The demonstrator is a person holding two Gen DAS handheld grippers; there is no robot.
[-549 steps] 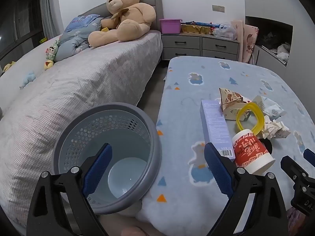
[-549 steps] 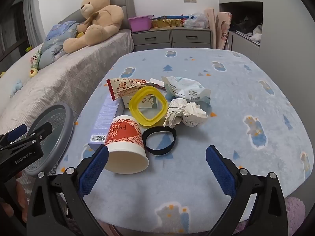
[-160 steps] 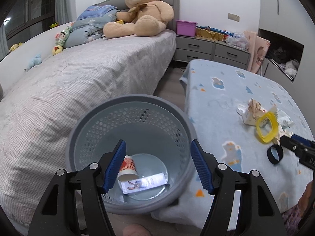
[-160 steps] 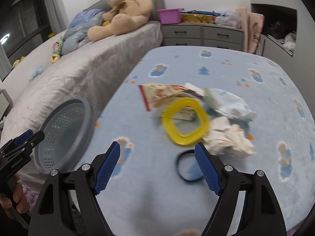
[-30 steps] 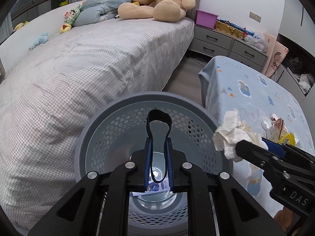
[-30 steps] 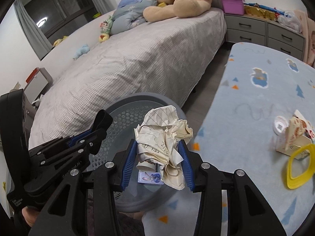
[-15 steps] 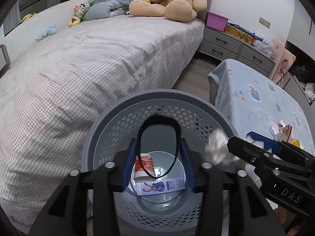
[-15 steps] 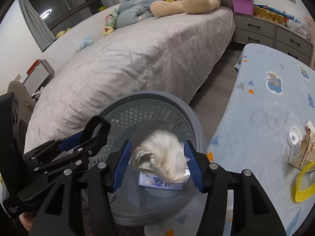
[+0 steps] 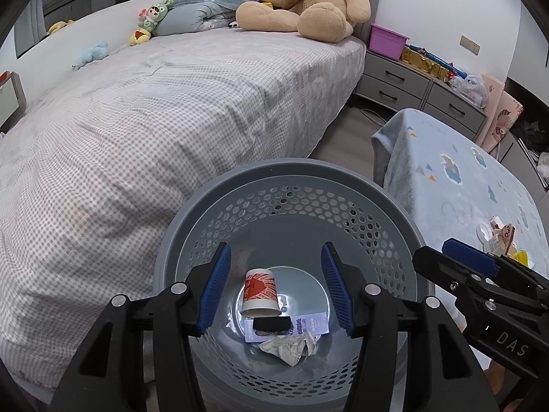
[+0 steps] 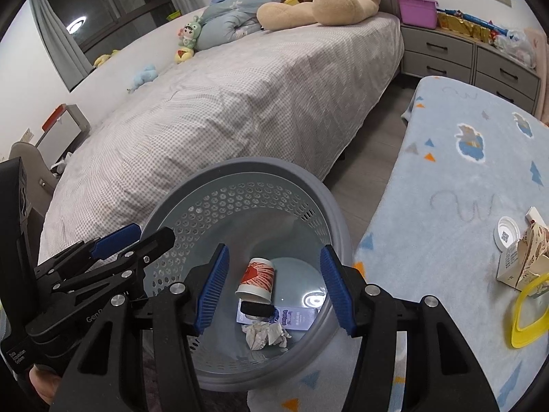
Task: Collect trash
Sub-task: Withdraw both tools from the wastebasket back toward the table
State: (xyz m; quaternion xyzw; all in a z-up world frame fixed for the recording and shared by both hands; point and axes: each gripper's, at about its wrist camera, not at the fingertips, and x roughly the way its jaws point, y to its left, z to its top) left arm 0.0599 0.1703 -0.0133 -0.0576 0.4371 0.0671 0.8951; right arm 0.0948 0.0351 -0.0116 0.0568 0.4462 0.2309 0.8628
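A: Changes since a second ago: band [image 9: 270, 324] and paper wad [image 9: 290, 343] have dropped into the bin [image 9: 291, 175], below both claws.

B: Claw state?

A: Left claw [image 9: 276, 288] has just been opening, nothing between its jaws; right claw [image 10: 274, 290] apart, empty too.

B: Remaining?

A: Yellow ring [image 10: 528, 312] and carton [image 10: 523, 261], right of the right claw. Best to lift clear of the rim before swinging over.
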